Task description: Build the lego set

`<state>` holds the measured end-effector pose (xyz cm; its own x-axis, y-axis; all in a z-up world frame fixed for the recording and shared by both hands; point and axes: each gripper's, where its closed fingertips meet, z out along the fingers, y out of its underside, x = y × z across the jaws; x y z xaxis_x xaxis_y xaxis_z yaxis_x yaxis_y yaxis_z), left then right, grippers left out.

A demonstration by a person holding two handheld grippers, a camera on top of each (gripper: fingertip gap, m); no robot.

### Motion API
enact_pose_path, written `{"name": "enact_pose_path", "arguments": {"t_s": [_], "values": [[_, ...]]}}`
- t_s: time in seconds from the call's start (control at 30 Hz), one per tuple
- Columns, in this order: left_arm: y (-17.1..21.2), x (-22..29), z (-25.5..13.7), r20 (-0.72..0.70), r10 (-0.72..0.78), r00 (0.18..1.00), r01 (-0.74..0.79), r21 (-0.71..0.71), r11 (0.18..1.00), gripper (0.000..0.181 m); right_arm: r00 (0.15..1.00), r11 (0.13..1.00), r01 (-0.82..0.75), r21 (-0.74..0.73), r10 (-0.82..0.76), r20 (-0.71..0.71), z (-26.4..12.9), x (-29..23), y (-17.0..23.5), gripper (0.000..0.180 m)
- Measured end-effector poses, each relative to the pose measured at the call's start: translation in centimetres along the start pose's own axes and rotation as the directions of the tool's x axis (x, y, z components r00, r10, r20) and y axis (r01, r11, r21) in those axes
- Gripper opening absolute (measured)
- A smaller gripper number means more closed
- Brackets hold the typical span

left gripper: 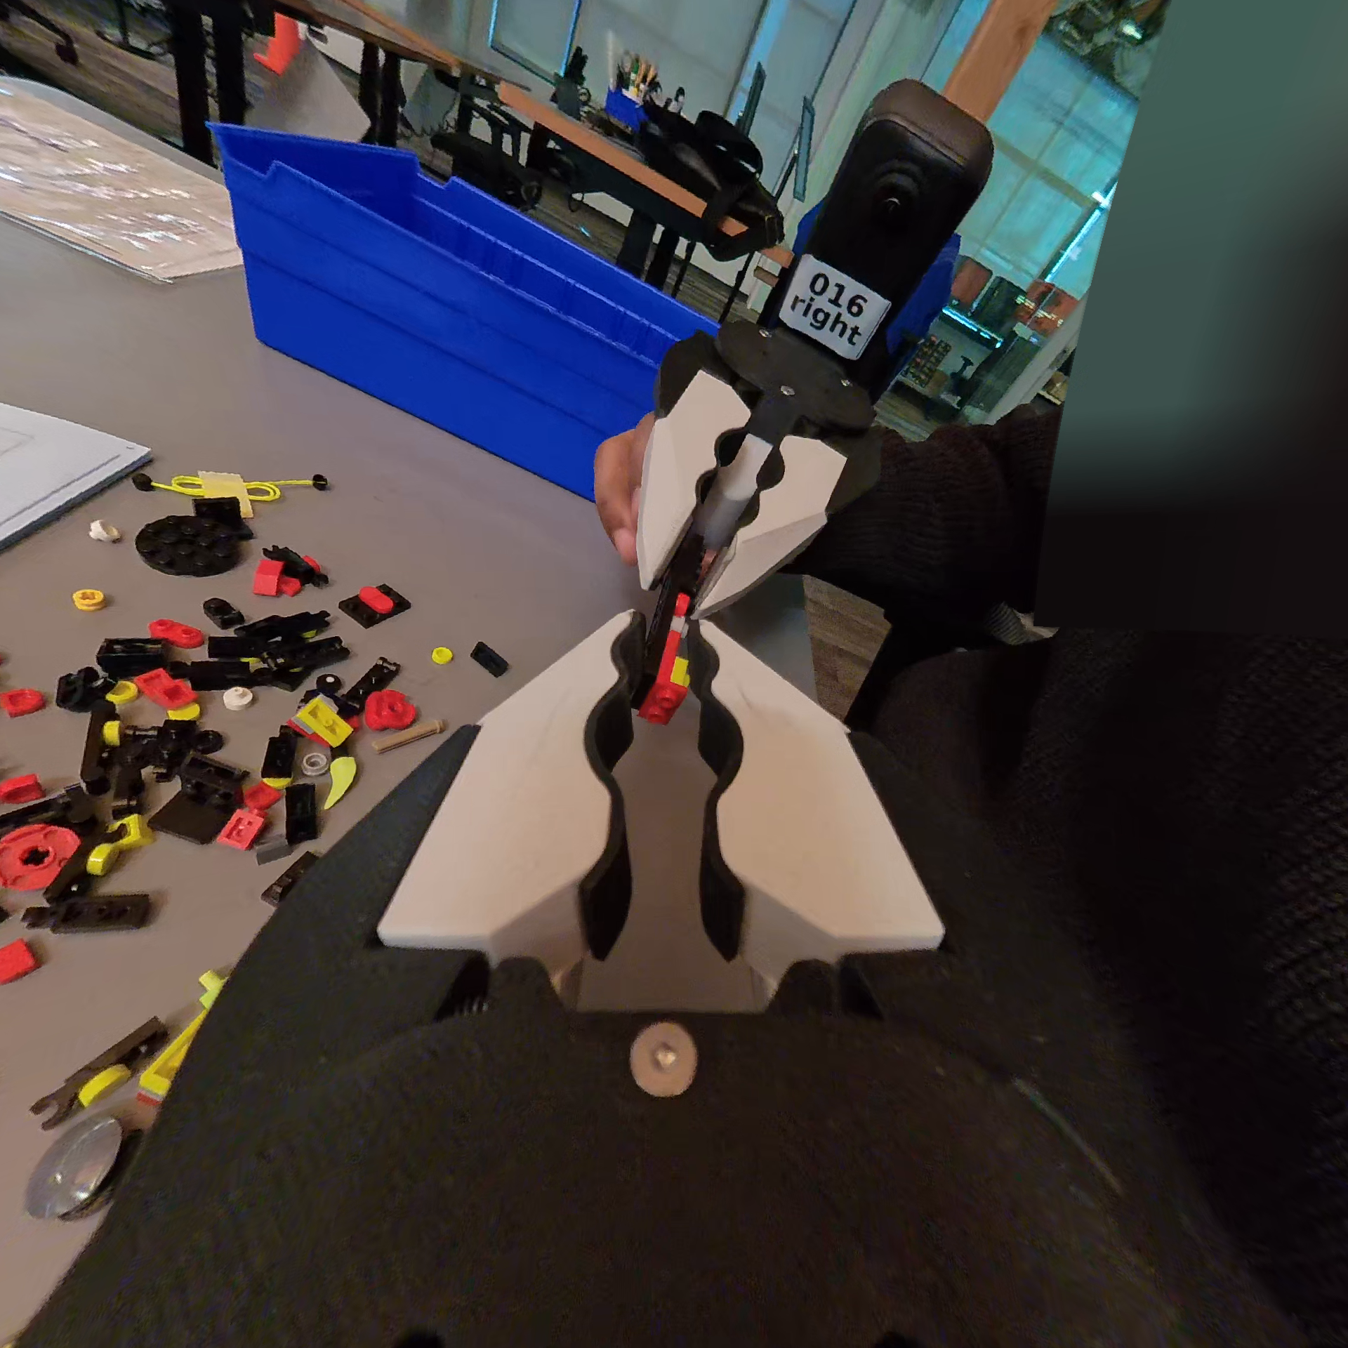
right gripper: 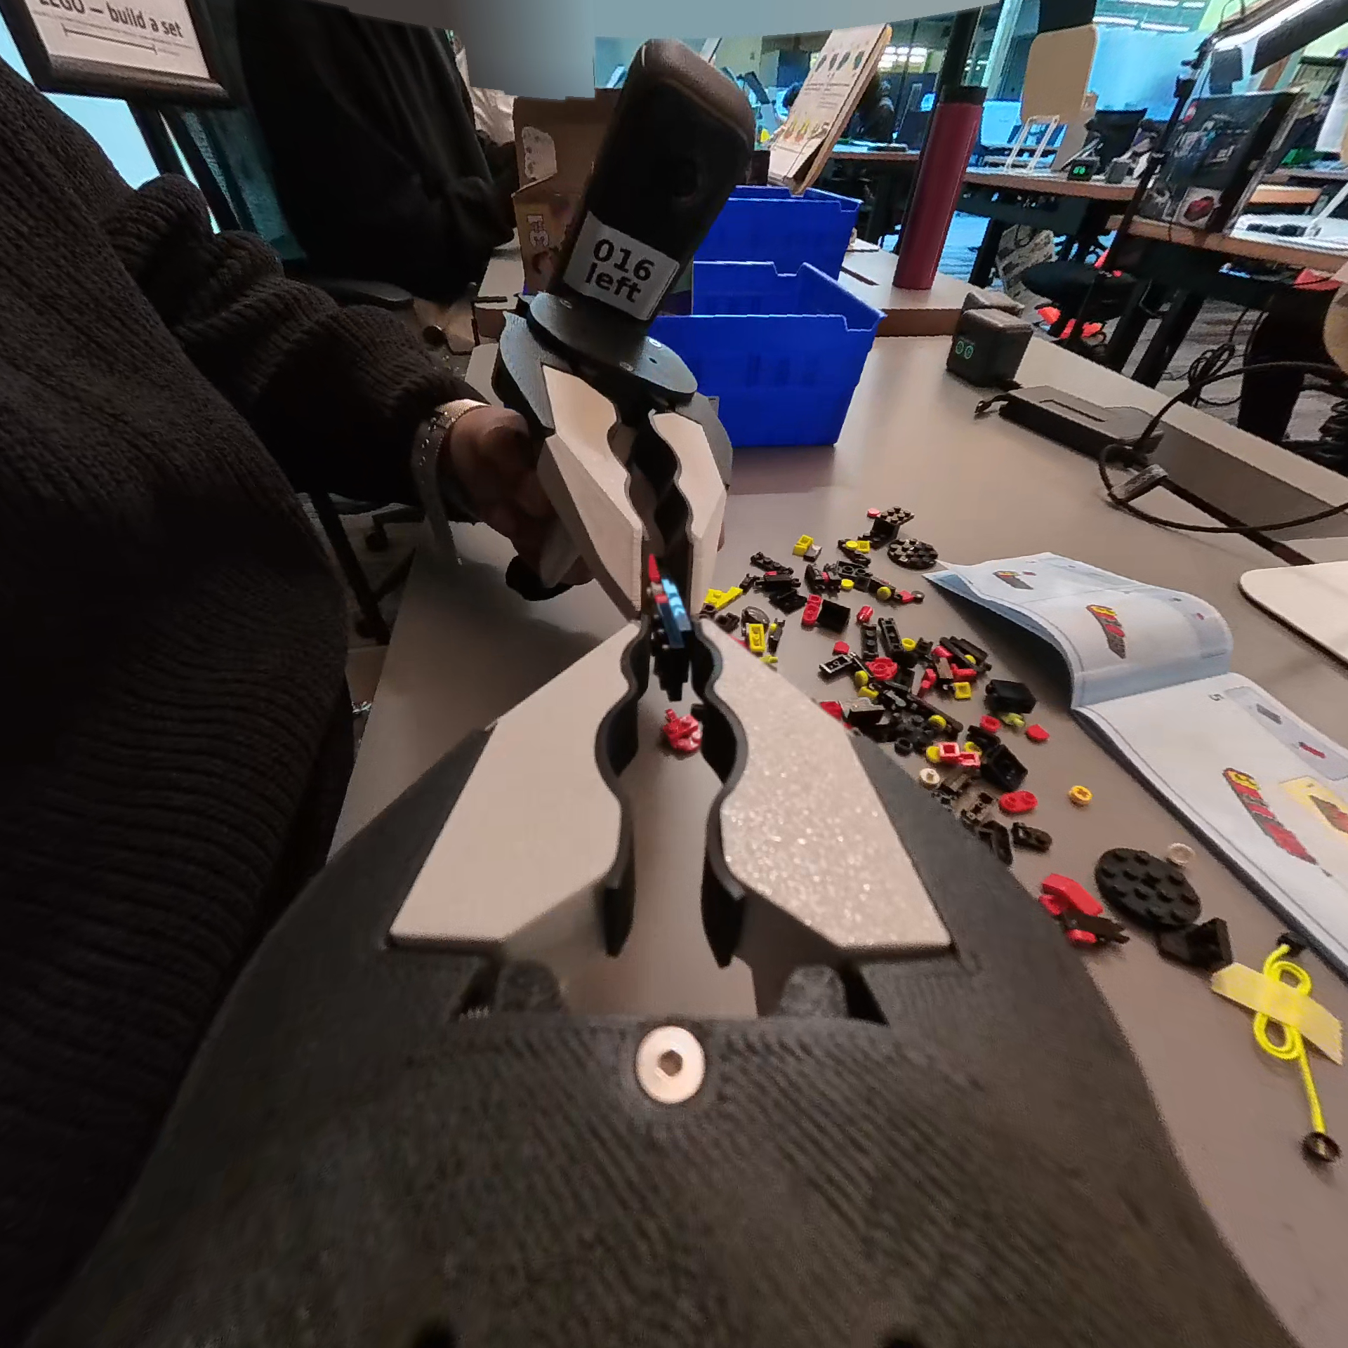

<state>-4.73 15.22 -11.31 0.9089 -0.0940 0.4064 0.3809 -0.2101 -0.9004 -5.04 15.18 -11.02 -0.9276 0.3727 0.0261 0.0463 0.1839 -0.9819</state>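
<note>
A small lego assembly (left gripper: 665,682) of black, red and yellow pieces is held in the air over the table's near edge, between both grippers. My left gripper (left gripper: 665,629) is shut on its lower part with the red and yellow bricks. My right gripper (left gripper: 684,592) faces it tip to tip and is shut on the black strip at the other end. In the right wrist view the assembly (right gripper: 671,634) looks black with a blue piece, between my right gripper (right gripper: 671,631) and my left gripper (right gripper: 665,583). Loose lego pieces (left gripper: 219,693) lie scattered on the grey table (left gripper: 452,554).
A blue bin (left gripper: 438,292) stands behind the pieces; blue bins (right gripper: 773,372) also show in the right wrist view. An open instruction booklet (right gripper: 1138,656) lies beside the pile (right gripper: 897,671). A black round plate (right gripper: 1149,886), a yellow string (right gripper: 1284,1021) and a red piece (right gripper: 682,733) lie on the table. The grippers are tip to tip, or close to it. The black round plate (right gripper: 1149,886) is about 20 cm from both grippers' fingertips. It is also in sight in the left wrist view (left gripper: 189,542).
</note>
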Motion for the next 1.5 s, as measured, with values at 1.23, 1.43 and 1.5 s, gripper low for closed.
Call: {"name": "enact_pose_path", "arguments": {"t_s": [1.23, 1.43, 1.5], "values": [[5.7, -6.1, 0.2, 0.204, -0.515, 0.833, 0.541, -0.103, 0.835, 0.012, 0.983, 0.885, 0.137, -0.444, -0.178, -0.051, 2.0, -0.1, 8.0, 0.033], [4.3, -7.0, -1.6, 0.273, -0.371, 0.887, 0.412, -0.109, 0.905, 0.022, 0.975, 0.876, 0.163, -0.453, -0.213, -0.06, 1.8, 0.3, 8.2, 0.03], [4.3, -7.4, -2.6, 0.297, -0.313, 0.902, 0.366, -0.146, 0.919, 0.018, 0.973, 0.872, 0.17, -0.459, -0.221, -0.06, 1.7, 0.5, 8.4, 0.03]]}}
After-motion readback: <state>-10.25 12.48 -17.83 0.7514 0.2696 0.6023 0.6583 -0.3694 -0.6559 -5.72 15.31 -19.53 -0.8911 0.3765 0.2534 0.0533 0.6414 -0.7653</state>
